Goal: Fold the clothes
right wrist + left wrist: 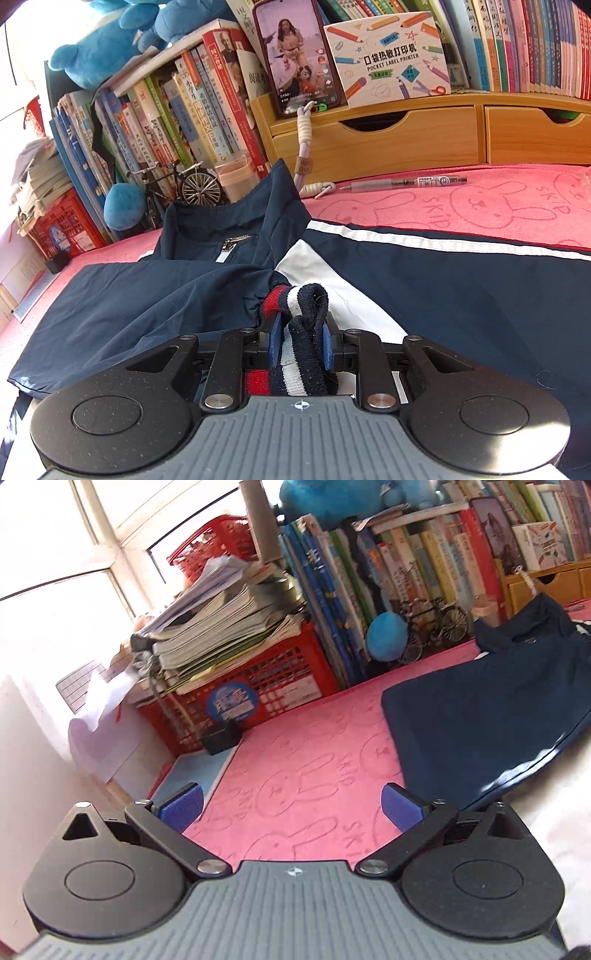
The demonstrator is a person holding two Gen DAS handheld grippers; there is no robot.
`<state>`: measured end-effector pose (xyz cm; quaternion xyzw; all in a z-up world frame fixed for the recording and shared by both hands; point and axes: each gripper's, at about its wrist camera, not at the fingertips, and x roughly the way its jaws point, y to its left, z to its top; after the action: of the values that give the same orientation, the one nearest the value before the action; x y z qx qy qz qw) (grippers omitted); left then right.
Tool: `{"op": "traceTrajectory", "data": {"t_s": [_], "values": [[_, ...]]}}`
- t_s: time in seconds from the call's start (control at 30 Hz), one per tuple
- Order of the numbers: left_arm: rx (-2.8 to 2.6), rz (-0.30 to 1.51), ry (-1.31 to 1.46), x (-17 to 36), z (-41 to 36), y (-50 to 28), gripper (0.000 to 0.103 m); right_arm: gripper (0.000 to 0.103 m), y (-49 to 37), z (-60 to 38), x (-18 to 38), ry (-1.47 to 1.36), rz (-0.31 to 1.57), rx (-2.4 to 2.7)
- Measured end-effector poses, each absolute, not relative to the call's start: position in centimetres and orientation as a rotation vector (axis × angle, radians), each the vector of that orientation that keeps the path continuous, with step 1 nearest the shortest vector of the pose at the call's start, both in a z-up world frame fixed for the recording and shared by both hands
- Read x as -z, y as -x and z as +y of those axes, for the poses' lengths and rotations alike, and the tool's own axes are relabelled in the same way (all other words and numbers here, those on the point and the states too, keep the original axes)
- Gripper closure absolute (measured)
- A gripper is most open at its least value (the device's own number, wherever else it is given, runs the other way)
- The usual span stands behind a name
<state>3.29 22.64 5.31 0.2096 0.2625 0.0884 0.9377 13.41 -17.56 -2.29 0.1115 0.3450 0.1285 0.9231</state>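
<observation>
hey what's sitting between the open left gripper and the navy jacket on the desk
In the left wrist view, only bare pink rabbit-print mat separates the open left gripper from the navy jacket.

My navy jacket [424, 295] with white stripes lies spread on the pink worktop [498, 199], its striped cuff [301, 332] pinched in my right tongs [300, 341].

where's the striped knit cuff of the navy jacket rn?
Right wrist view, bottom centre: the red, white and navy striped knit cuff is pinched in the right gripper, over the navy jacket spread on the pink rabbit-print mat.
</observation>
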Motion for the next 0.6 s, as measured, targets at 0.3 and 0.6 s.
{"op": "traceTrajectory", "data": {"t_s": [0.3,0.6], "values": [[-0.218,0.668,-0.43,-0.4,17.5,-19.8,0.0,0.078,-12.8,-17.0,2.5,-0.183,0.668,-0.259],[-0.282,0.659,-0.199,-1.3,23.4,-19.2,0.004,0.076,-12.8,-16.9,2.6,-0.176,0.668,-0.264]]}}
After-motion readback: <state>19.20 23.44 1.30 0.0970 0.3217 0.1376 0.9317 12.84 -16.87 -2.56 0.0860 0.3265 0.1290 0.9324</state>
